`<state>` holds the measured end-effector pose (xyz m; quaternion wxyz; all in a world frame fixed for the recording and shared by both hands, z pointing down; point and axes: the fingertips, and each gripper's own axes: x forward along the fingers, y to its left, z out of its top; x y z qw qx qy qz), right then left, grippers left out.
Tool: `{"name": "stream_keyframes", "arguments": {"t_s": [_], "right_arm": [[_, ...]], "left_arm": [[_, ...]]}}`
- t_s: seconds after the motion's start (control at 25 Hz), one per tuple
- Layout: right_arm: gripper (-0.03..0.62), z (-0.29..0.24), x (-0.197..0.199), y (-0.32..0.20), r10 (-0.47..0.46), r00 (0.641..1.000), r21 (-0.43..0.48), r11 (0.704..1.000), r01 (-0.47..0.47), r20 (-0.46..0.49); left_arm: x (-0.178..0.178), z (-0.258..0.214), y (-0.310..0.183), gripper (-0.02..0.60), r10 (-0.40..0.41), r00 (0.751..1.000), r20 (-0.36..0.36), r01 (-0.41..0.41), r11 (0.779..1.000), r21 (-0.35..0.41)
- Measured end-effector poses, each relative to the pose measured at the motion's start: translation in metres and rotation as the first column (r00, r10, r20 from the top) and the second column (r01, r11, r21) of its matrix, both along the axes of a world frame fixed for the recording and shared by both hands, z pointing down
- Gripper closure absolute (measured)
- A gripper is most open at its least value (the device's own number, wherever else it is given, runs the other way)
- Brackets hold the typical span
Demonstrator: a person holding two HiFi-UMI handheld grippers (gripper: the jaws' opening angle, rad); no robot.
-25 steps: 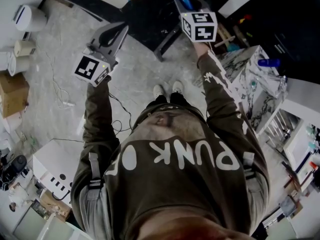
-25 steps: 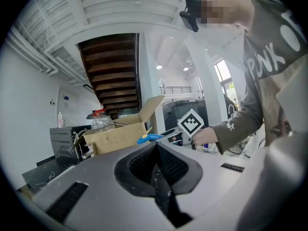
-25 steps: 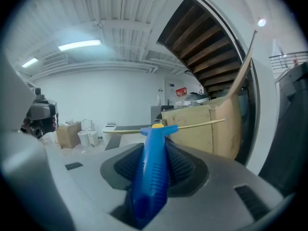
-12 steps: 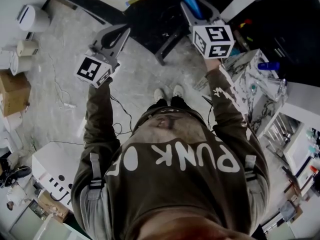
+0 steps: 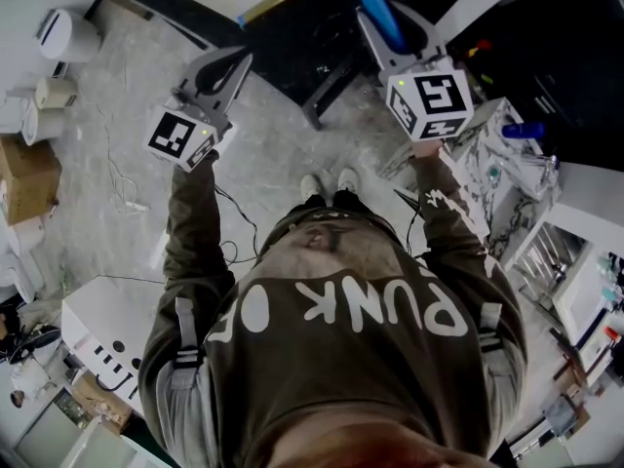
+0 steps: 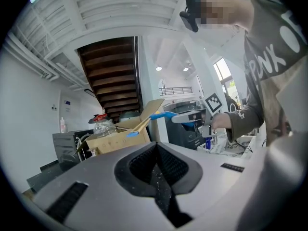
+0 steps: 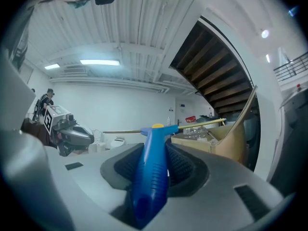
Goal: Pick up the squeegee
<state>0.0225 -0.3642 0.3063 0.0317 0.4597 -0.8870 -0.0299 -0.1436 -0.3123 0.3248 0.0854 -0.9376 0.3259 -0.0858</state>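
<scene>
Squeegee in hand: the blue plastic-handled squeegee w/ a thin yellowish blade bar (image 7: 151, 177) is up in the air out in front of the person. It is pinched in the right gripper (image 5: 386, 25), whose two grey fingers clamp the ribbed handle from both sides. The left gripper (image 6: 156, 153), held out well apart to the left, has its fingers pressed together on nothing. The handle's long axis runs along the right gripper's jaws & points away from the person, about level. The blade bar sits crosswise at the far end, T-fashion, stretching left & right, its right part seen against an open brown cardboard box (image 7: 211, 146) beyond. Looks a light, stiff tool: hard plastic grip, ribs that should stop it slipping, prob. a softer edge on the bar that would bend if leaned on. Best hold is where it is now, on the ribbed handle, not the bar. W/ the weight out at the far head, a loose pinch could let it droop or swivel.
</scene>
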Motion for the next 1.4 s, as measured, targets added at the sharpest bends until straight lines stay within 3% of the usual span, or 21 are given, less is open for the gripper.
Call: {"name": "stream_keyframes", "arguments": {"t_s": [0.84,1.4], "right_arm": [[0.444,-0.031,-0.015,0.065,-0.21,0.977,0.084,0.975,0.207,0.029],[0.444,-0.024,-0.02,0.079,-0.279,0.96,0.103,0.956,0.275,0.023]], "left_arm": [[-0.015,-0.01,0.013,0.578,-0.034,0.999,0.0,0.034,0.999,0.011],[-0.012,-0.021,0.021,0.578,-0.022,1.0,-0.004,0.022,0.999,0.026]]}}
